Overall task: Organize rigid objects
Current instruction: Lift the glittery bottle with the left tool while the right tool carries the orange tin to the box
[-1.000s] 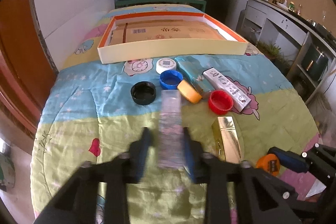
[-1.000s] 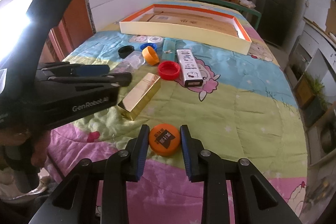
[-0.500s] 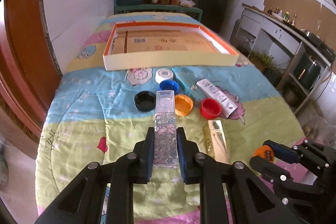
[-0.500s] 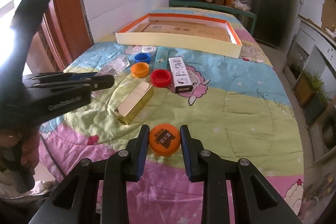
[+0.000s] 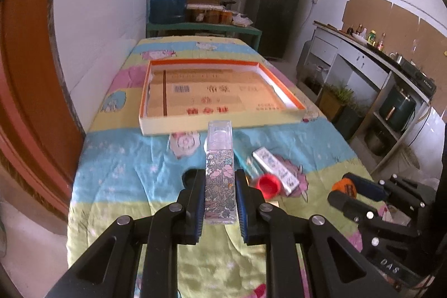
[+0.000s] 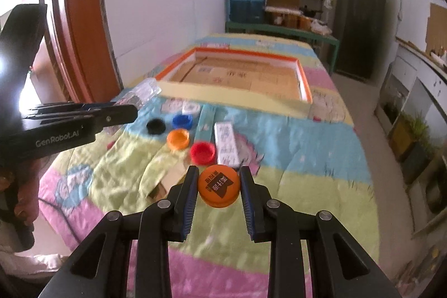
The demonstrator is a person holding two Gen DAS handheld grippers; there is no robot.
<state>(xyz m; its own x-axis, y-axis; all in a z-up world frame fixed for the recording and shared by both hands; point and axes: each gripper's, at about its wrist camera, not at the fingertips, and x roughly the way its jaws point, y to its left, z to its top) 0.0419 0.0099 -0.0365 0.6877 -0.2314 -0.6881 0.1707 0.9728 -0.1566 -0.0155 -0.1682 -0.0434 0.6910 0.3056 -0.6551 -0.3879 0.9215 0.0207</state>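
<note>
In the lower middle of the left wrist view, the left gripper (image 5: 219, 193) is pinching a clear flower-printed box (image 5: 220, 180) and holding it above the quilt (image 5: 123, 158). In the right wrist view, low in the frame, the right gripper (image 6: 218, 187) is clamping an orange lid (image 6: 218, 185). Beyond them a red cap (image 6: 203, 152), an orange cap (image 6: 178, 138), a blue cap (image 6: 182, 121), a black cap (image 6: 156, 126) and a white carton (image 6: 226, 143) are lying on the quilt, with the shallow orange-rimmed tray (image 5: 223, 127) sitting farther up the frame.
</note>
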